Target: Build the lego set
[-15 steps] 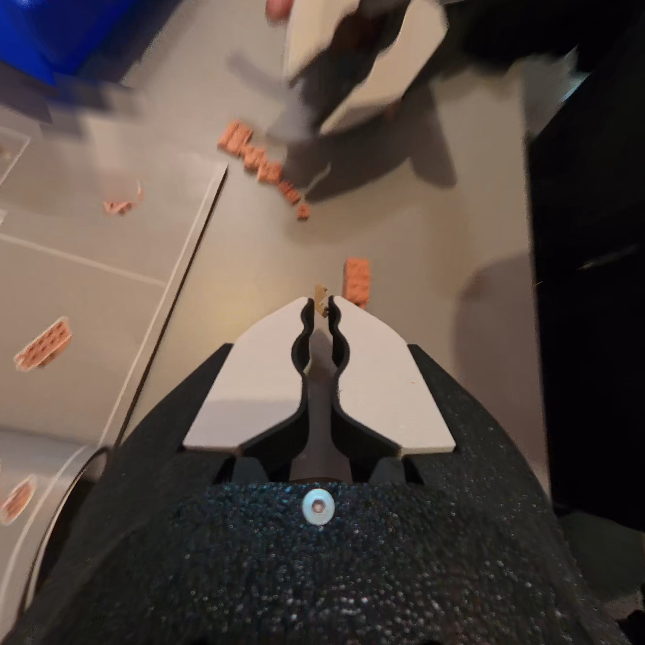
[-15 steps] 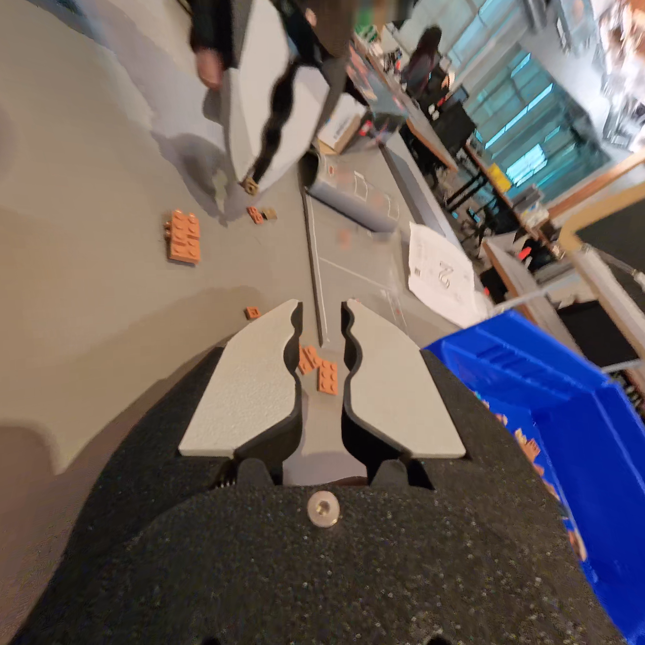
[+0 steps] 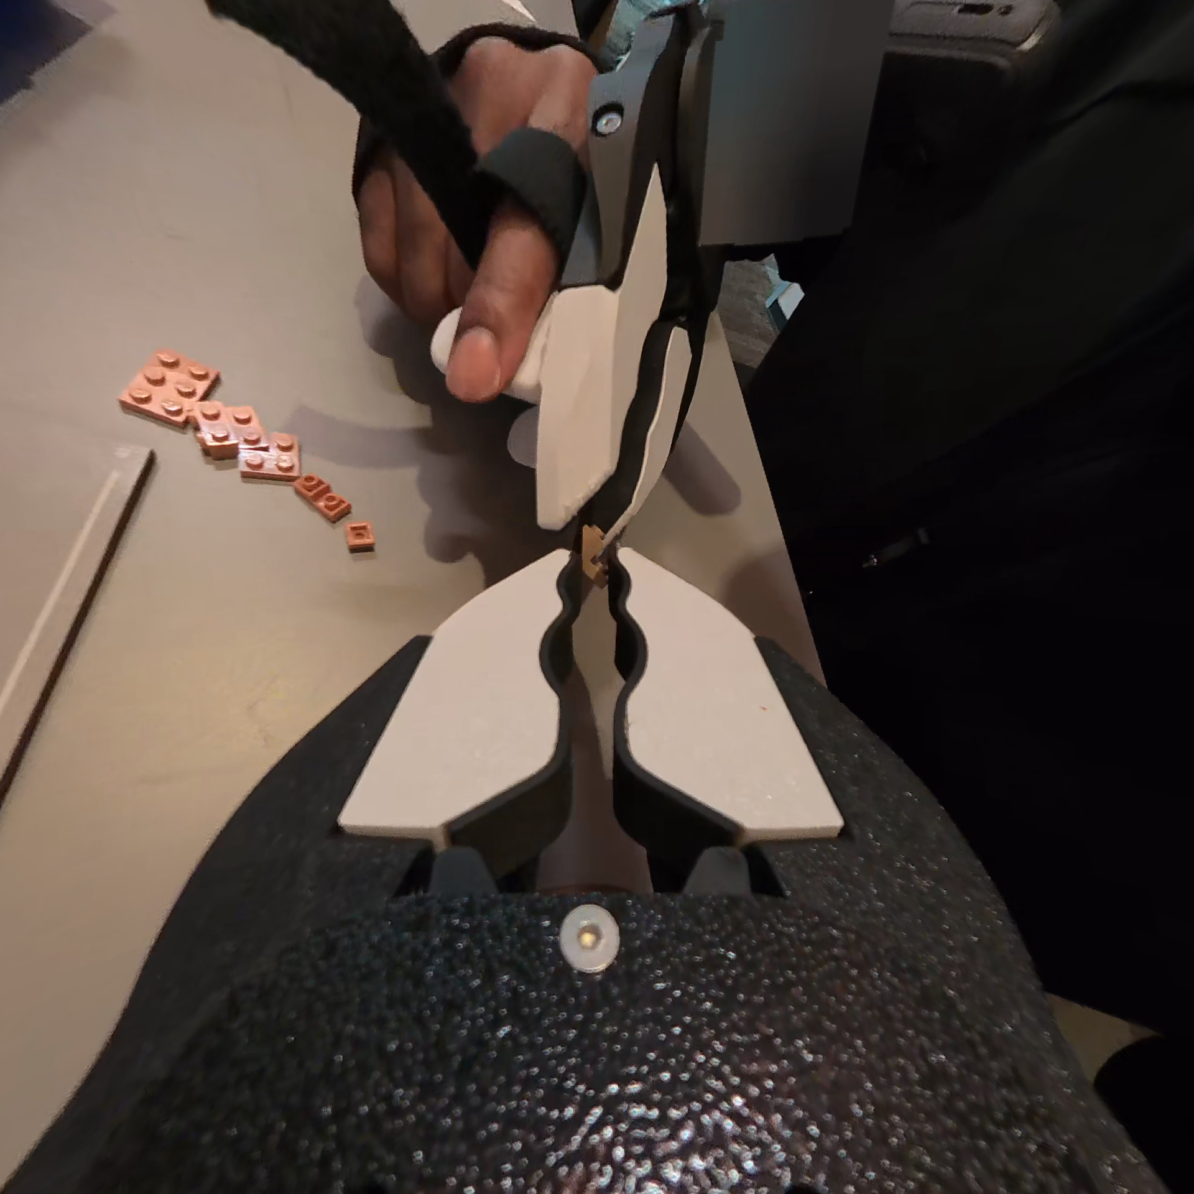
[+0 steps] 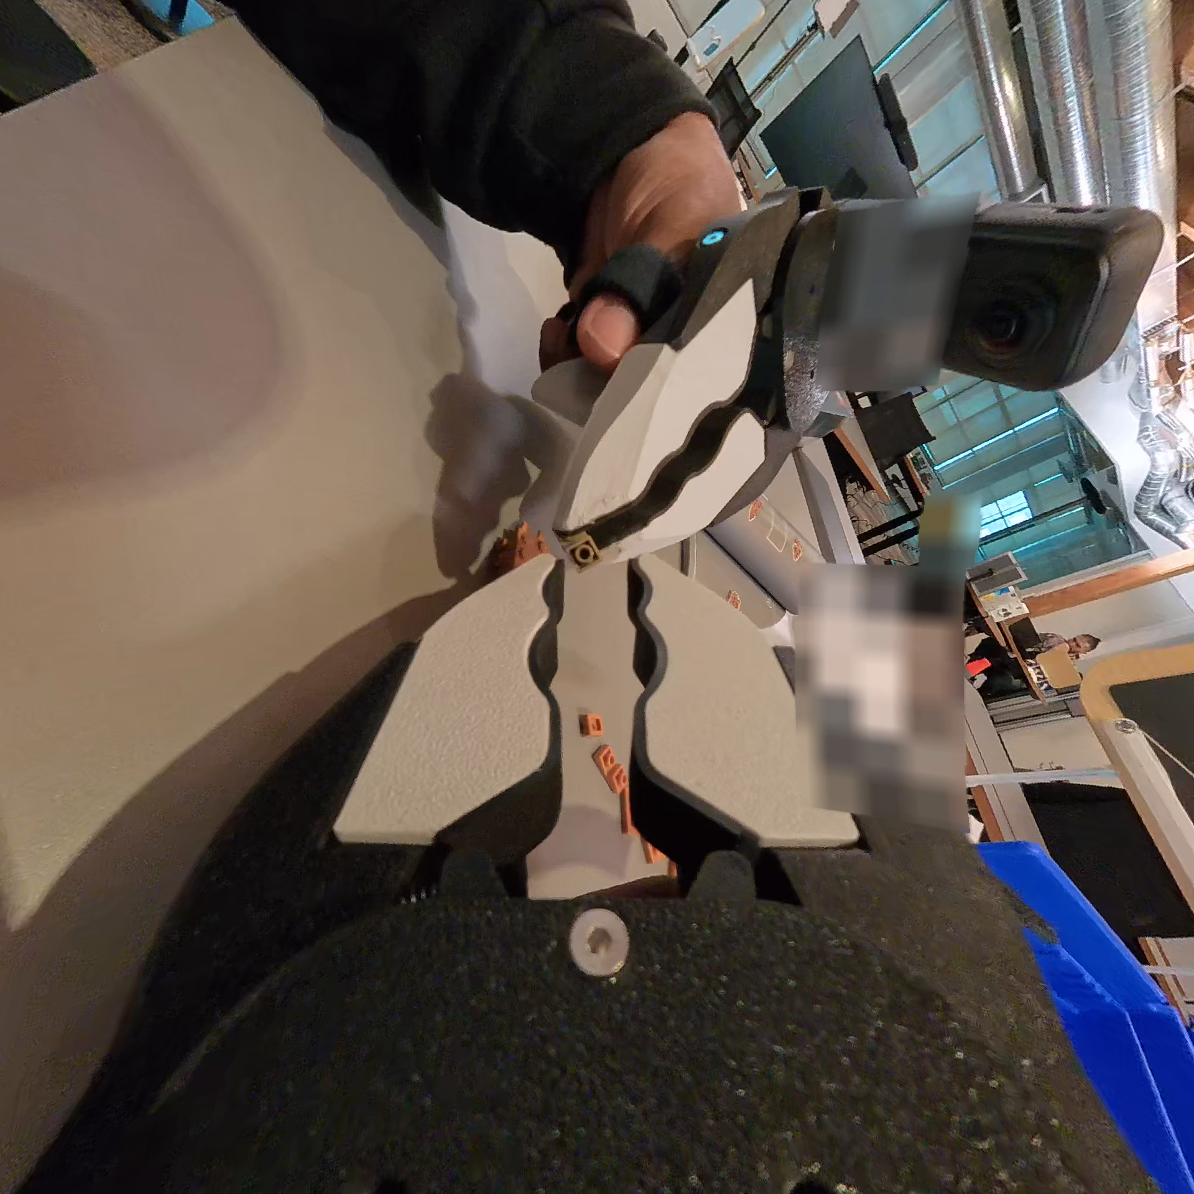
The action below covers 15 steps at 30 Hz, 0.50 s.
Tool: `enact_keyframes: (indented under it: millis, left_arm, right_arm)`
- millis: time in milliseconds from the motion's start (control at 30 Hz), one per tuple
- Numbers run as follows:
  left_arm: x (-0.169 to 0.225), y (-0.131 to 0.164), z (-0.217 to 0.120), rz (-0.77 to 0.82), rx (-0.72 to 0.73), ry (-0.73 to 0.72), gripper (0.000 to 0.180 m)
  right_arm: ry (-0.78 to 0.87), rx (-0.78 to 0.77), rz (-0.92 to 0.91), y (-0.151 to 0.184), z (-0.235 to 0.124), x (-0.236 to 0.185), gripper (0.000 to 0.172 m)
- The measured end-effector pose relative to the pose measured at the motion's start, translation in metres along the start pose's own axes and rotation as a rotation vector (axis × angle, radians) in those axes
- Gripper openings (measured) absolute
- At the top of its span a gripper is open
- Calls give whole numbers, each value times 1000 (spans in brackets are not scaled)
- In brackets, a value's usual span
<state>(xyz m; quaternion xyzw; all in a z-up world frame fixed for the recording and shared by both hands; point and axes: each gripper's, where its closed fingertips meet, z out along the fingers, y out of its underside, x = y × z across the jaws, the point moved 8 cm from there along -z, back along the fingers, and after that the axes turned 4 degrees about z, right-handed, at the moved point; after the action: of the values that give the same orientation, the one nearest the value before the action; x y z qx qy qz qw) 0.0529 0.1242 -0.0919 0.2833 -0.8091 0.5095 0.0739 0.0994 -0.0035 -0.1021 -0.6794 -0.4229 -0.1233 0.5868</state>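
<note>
The left tool [image 3: 591,568] is narrowed onto a small tan plate [image 3: 593,557], one stud square, pinched at the very ends of its fingertips, and the plate sticks out a little past them. The right tool [image 4: 594,568] meets it tip to tip. In the left wrist view it comes in from straight ahead and above, turned nearly edge-on and gripped by a hand [image 3: 452,258]. Its jaws stand apart with nothing pressed between them. In the right wrist view the plate sits just beyond that tool's tips, off centre and close against the left fingertip [image 4: 549,572], with its round-marked face turned back along the tool. The two tools' long axes run roughly in line, nose to nose. Whether the right tool touches the plate I cannot tell. To the left tool's forward left, a row of brown plates [image 3: 239,433] lies on the desk [image 3: 194,646], well apart from both tips.
</note>
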Motion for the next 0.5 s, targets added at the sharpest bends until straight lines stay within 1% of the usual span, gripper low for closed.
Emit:
enact_keyframes:
  millis: [100,267,500]
  left_arm:
    - [-1,0,0,-15,16,15,7]
    - [-1,1,0,-22,26,12,7]
    - [-3,2,-7,-1,14,-39,11]
  right_arm:
    - [-12,8,-9,-1,-1,-1,10]
    - [-29,10,9,-1,-2,-1,8]
    - [-32,-25,79,2,-2,3,8]
